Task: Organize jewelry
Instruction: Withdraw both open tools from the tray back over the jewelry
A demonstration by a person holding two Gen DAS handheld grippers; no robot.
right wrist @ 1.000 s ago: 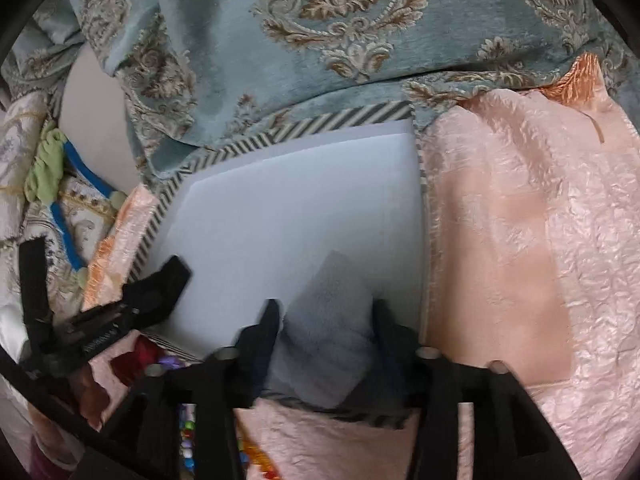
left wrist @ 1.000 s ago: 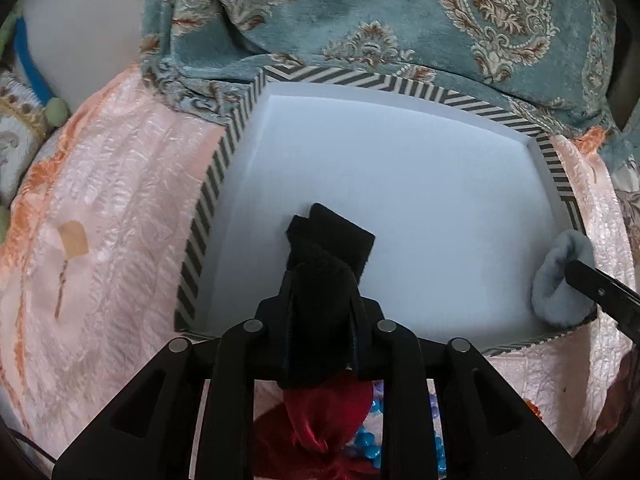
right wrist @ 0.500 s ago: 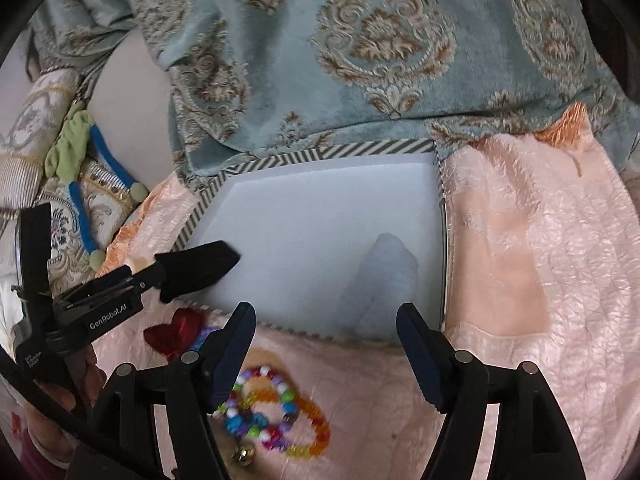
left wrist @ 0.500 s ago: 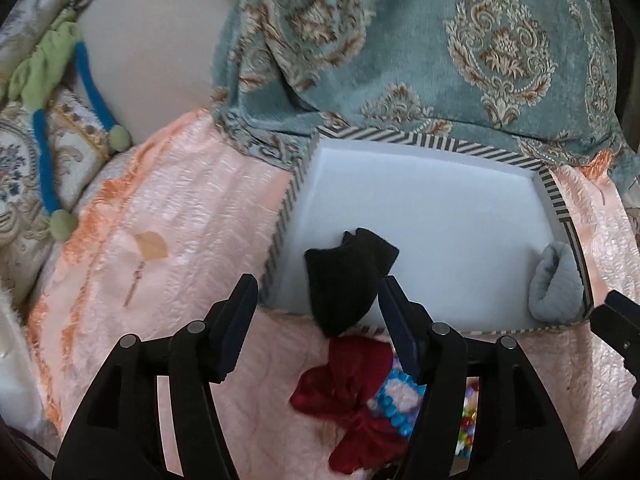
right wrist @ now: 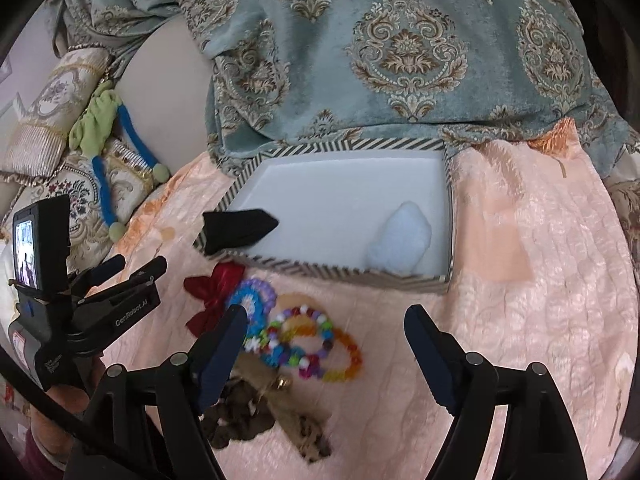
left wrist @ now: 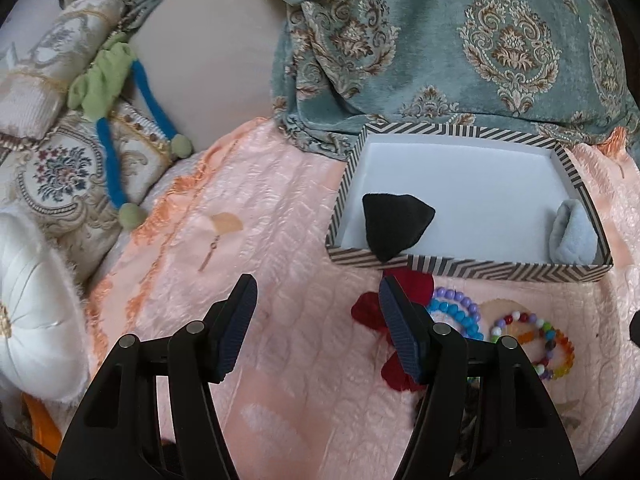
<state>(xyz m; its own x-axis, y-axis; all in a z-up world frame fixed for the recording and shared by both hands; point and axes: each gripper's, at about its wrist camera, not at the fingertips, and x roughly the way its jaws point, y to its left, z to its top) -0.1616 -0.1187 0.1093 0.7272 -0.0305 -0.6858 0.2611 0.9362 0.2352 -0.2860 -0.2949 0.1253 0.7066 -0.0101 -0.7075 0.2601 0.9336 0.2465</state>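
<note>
Comparing with a second ago: both grippers have let go and pulled back from the striped box (left wrist: 472,266). Left gripper (left wrist: 316,322) then clamped the black pouch (left wrist: 394,222); now its jaws stand apart with nothing between them. Right gripper (right wrist: 324,344) held the pale blue pouch (right wrist: 402,240); its jaws are opening, also with nothing between them. Box contents: black pouch at the near left corner, one end lapping over the front wall, long axis running from that wall inward to the right; pale blue pouch at the near right corner, long axis running front to back. Just outside the box's front wall on the peach bedspread (left wrist: 256,208): red bow (right wrist: 214,294), bead bracelets (right wrist: 312,338).
</note>
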